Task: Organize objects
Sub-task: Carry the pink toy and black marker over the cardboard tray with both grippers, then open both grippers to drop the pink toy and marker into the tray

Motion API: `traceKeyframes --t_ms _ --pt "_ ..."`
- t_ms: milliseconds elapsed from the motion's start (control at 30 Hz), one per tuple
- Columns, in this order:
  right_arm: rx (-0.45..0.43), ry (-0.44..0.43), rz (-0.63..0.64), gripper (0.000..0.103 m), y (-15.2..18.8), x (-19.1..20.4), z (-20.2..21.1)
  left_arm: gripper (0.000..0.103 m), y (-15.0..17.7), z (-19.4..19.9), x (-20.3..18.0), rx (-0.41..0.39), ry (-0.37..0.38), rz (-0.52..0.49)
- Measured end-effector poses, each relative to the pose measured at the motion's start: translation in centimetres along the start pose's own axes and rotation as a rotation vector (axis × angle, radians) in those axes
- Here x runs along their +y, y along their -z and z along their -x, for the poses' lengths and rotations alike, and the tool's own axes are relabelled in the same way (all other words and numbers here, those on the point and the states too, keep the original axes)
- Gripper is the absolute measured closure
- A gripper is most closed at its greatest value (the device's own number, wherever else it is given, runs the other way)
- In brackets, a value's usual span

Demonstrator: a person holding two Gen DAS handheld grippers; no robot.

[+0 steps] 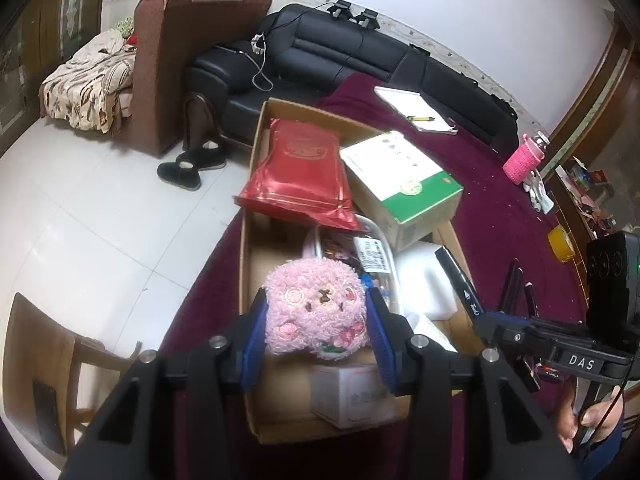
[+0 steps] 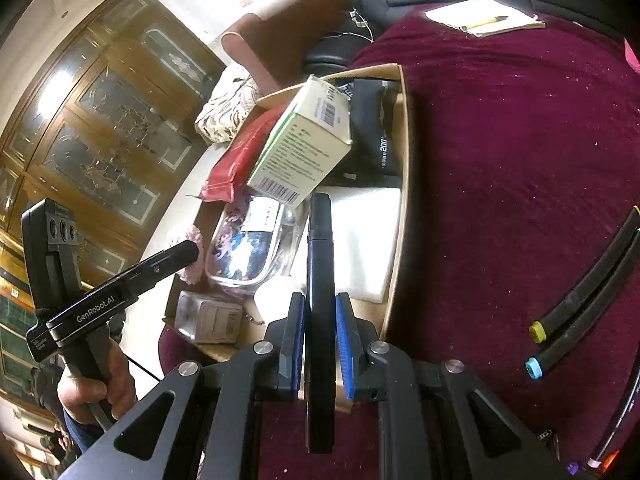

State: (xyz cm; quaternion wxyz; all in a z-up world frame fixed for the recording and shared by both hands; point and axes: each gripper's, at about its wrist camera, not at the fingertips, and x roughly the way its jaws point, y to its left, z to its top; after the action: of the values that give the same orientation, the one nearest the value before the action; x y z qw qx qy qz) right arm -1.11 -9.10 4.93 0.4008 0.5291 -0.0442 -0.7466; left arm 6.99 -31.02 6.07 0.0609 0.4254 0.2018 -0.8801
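Pink and fluffy, a plush toy (image 1: 316, 312) sits clamped in the left tool (image 1: 316, 332), held above the cardboard box (image 1: 256, 152) at twelve o'clock, likely for dropping in. Right tool (image 2: 320, 344) pinches a black marker (image 2: 320, 280) lengthwise, aimed over the box (image 2: 404, 184); two more markers (image 2: 588, 296) lie at three o'clock on the maroon-covered bench (image 2: 520, 140).

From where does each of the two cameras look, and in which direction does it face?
Left wrist: on the left gripper, looking down into the cardboard box; its fingers clamp a pink plush toy; the right gripper and a hand show.
Right wrist: on the right gripper, shut on a black marker, facing the box; the left gripper's side shows.
Shared: box, green-and-white carton, red packet.
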Motion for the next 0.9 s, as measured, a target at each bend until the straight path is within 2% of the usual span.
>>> traceKeyframes --t_ms 400,600,700,767,800,900 --pt "-0.028 0.068 0.048 0.085 -0.2 0.9 -1.6 0.056 -1.3 -1.7 0.8 0.013 -0.012 0.013" --pt "-0.030 0.057 0.058 0.084 -0.1 1.1 -1.4 0.054 -1.7 -1.9 0.8 0.004 -0.018 0.011" --pt "-0.030 0.044 0.055 0.083 -0.2 0.9 -1.2 0.048 -1.7 -1.8 0.8 0.005 0.008 0.019" --pt "-0.036 0.043 0.056 0.083 -0.1 0.9 -0.9 0.035 -1.6 -1.6 0.9 0.006 0.051 0.040" --pt "-0.040 0.045 0.058 0.083 0.0 0.9 -0.7 0.034 -1.4 -1.5 1.0 0.008 0.078 0.053" --pt "-0.050 0.036 0.052 0.083 0.0 0.7 -0.1 0.033 -1.1 -1.2 1.0 0.007 0.091 0.066"
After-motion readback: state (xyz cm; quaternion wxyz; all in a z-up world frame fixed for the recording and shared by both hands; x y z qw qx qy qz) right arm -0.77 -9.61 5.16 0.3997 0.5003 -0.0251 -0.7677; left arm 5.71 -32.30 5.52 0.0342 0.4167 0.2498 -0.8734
